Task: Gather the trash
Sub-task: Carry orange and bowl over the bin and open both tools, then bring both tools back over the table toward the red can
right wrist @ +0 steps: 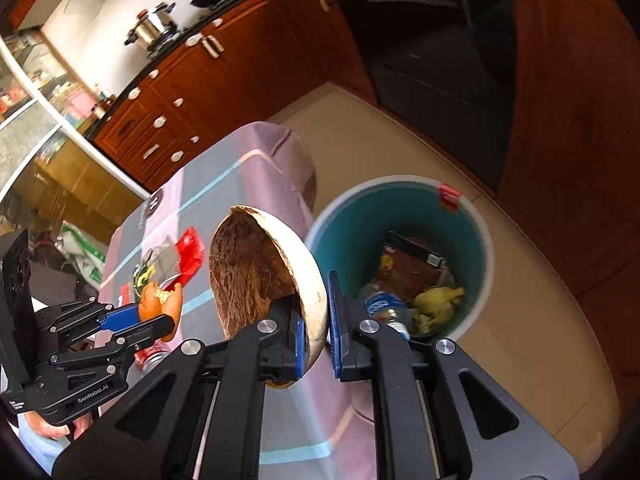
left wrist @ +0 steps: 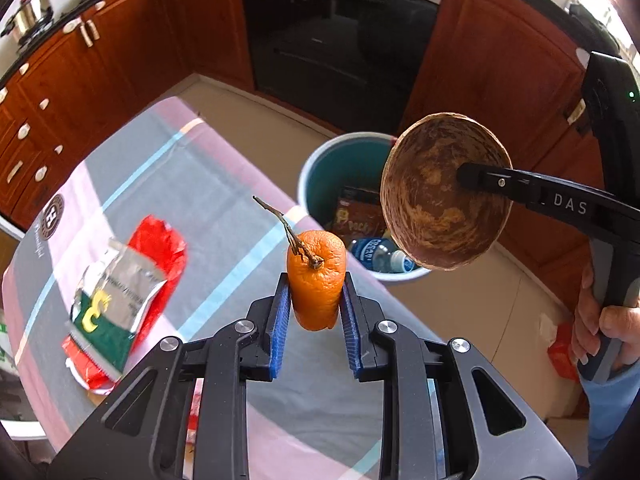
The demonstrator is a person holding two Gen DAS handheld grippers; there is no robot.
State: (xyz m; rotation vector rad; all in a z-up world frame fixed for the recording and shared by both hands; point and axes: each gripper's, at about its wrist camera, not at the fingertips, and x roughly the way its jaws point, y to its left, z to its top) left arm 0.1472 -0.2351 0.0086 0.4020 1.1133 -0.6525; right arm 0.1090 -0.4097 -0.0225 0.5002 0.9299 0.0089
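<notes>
My left gripper (left wrist: pixel 316 304) is shut on an orange peel (left wrist: pixel 316 280) with a dry stem, held above the table; it also shows in the right wrist view (right wrist: pixel 160 300). My right gripper (right wrist: pixel 316 320) is shut on the rim of a brown coconut shell half (right wrist: pixel 256 276), held in the air beside the bin; the shell also shows in the left wrist view (left wrist: pixel 432 200). The teal bin (left wrist: pixel 320 176) stands on the floor past the table's edge (right wrist: pixel 472 248) and holds a bottle (right wrist: pixel 386 306), a snack box and yellow peels.
A silver and green snack packet (left wrist: pixel 112 296) lies on a red wrapper (left wrist: pixel 160 244) on the striped tablecloth (left wrist: pixel 192 176). Wooden cabinets and a dark oven (left wrist: pixel 340 40) line the far wall. A red scrap (left wrist: pixel 562 350) lies on the floor.
</notes>
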